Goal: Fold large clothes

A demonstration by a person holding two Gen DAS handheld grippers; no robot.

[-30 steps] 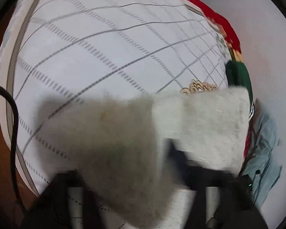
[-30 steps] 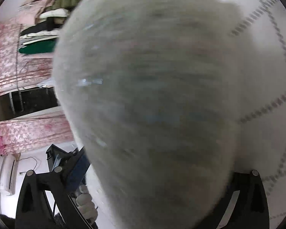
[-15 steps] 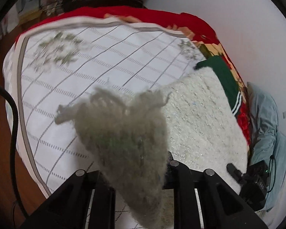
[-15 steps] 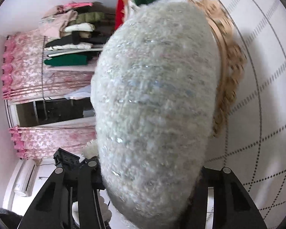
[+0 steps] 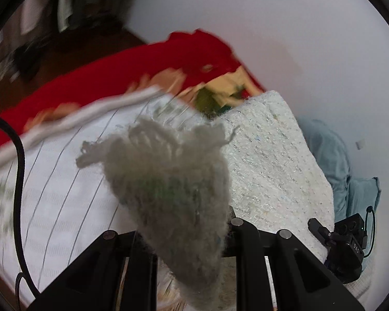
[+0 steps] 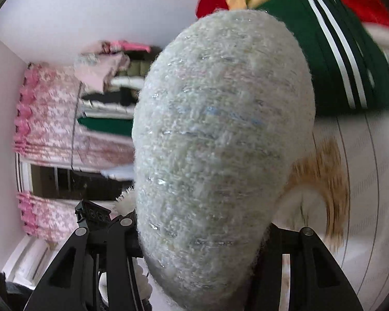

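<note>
Woolly sweater point(image 5: 269, 171) clamped in both tools; only right view shows green garment point(image 6: 332, 59).

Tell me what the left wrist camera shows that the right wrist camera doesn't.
Left wrist only: a blue-grey garment against the wall, and the right gripper seen from outside. Right wrist only: pink floral curtains, a stack of folded clothes, and a green white-striped garment. Both: the fuzzy white sweater, pinched by the left gripper too, over the white grid-patterned bedspread.
</note>
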